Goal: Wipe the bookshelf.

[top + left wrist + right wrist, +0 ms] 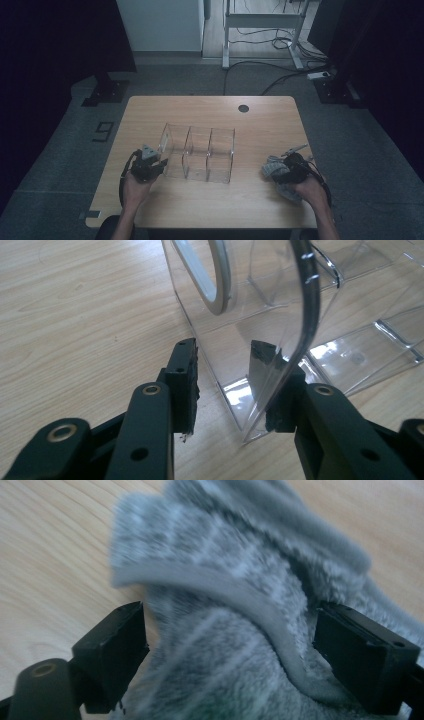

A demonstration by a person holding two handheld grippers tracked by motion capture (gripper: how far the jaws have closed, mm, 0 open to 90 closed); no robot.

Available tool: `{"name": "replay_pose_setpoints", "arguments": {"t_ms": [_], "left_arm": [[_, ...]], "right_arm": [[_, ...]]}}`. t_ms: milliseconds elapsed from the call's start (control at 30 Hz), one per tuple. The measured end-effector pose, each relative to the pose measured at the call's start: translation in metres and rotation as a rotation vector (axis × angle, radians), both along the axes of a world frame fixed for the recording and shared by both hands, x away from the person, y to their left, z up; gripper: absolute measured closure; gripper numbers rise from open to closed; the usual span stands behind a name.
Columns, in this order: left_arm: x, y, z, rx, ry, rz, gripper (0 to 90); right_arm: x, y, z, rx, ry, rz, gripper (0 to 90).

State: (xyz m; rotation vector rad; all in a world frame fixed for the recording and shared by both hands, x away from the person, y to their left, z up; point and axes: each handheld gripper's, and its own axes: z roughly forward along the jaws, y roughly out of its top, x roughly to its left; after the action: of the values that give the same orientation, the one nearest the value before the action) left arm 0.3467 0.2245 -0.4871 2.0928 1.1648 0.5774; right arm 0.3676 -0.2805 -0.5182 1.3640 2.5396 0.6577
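On the wooden table [260,115] sits a clear plastic organiser [197,152] with three compartments in a row, lying roughly mid-table. The left gripper [159,164] is right at its left end. In the left gripper view the two black jaws straddle the organiser's near corner wall [235,365]: one jaw outside on the bare wood, the other behind the transparent panel. There is a visible gap between the outer pad [187,385] and the wall, so the jaws stand partly closed around the wall without clamping it. A curved grey-white band and a dark cable show through or mirrored in the plastic above; which it is I cannot tell.

Over on the right, the right gripper [274,171] is at the table's right front area, well apart from the organiser, sitting on a grey fluffy cloth [280,180]. The right gripper view is blurred, but the cloth [235,630] bulges up between the jaws, a smooth grey hem curving across it. The jaws stand wide, one on each side of the bunched fabric; the right one touches the pile, the left one shows a sliver of wood beside it. No firm pinch there.
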Motion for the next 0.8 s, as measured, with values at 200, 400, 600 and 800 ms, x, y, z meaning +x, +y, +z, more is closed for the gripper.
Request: {"name": "replay_pose_setpoints", "arguments": {"t_ms": [200,400,600,800], "left_arm": [[0.003,0.001,-0.002,-0.013,-0.010,-0.005,69.3],[0.005,0.000,-0.001,-0.007,-0.011,-0.005,75.7],[0.006,0.003,-0.001,0.003,-0.013,-0.001,78.2],[0.006,0.010,-0.001,-0.006,-0.005,0.009,81.3]], "right_arm": [[0.000,-0.003,-0.008,-0.018,0.015,-0.041,23.7],[-0.004,-0.003,-0.006,-0.017,-0.003,-0.043,41.3],[-0.006,0.003,-0.003,-0.027,0.010,-0.035,54.0],[-0.007,0.005,-0.003,-0.030,0.019,-0.059,55.1]]}}
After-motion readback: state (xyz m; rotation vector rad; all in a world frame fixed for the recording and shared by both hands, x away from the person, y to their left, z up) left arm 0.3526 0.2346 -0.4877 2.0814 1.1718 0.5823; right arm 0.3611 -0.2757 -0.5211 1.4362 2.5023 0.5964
